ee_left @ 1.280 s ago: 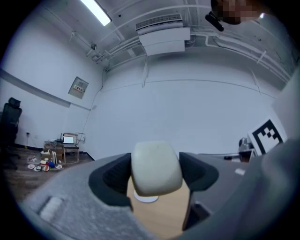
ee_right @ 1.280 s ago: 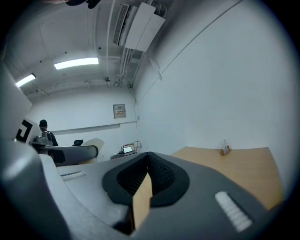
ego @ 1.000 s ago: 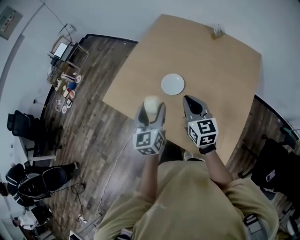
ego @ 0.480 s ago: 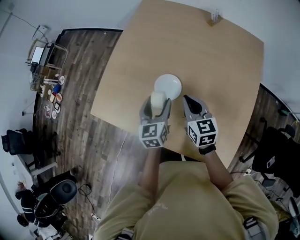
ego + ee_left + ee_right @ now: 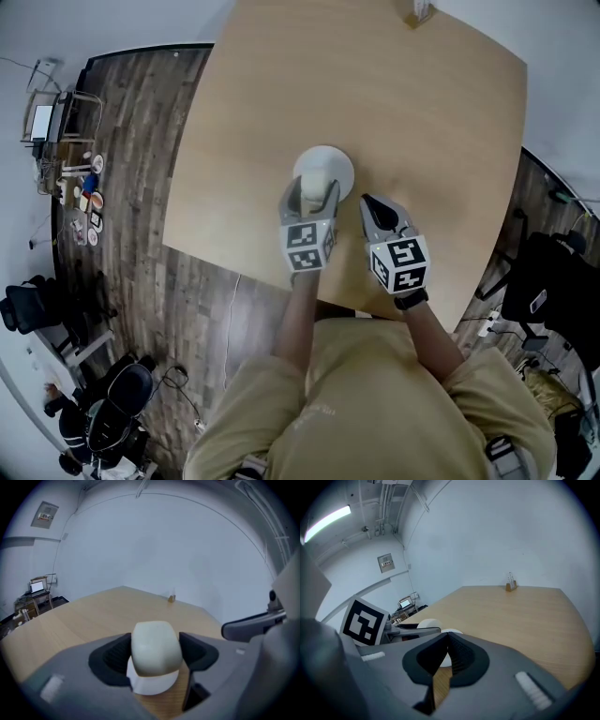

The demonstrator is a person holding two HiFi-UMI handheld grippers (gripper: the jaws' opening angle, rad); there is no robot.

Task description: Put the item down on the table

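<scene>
Cream rounded item (image 5: 156, 645): clamped between the two dark pads of the left gripper, off the tabletop, above the near part of a white plate; contact with the plate not discernible.
Left gripper (image 5: 311, 193): jaws held narrow, pressed on either side of the item; marker cube (image 5: 307, 249) turned toward the head camera.
Right gripper (image 5: 367, 201): jaws brought together with nothing between them, only a thin slit lower down; just beside the left gripper, near the table's front edge; marker cube (image 5: 398, 265) on top.
White plate (image 5: 330, 163): round, flat on the table, partly covered in the head view by the item and the left jaws.
Wooden table (image 5: 431, 122): light-coloured top, bare apart from the plate and a small stand.
Small stand (image 5: 418, 12): at the far edge of the table, well apart from the plate; too small to identify.
Person: beige shirt (image 5: 375, 394), both forearms stretched forward over the table edge.
Floor (image 5: 141, 197): dark wood planks left of the table.
</scene>
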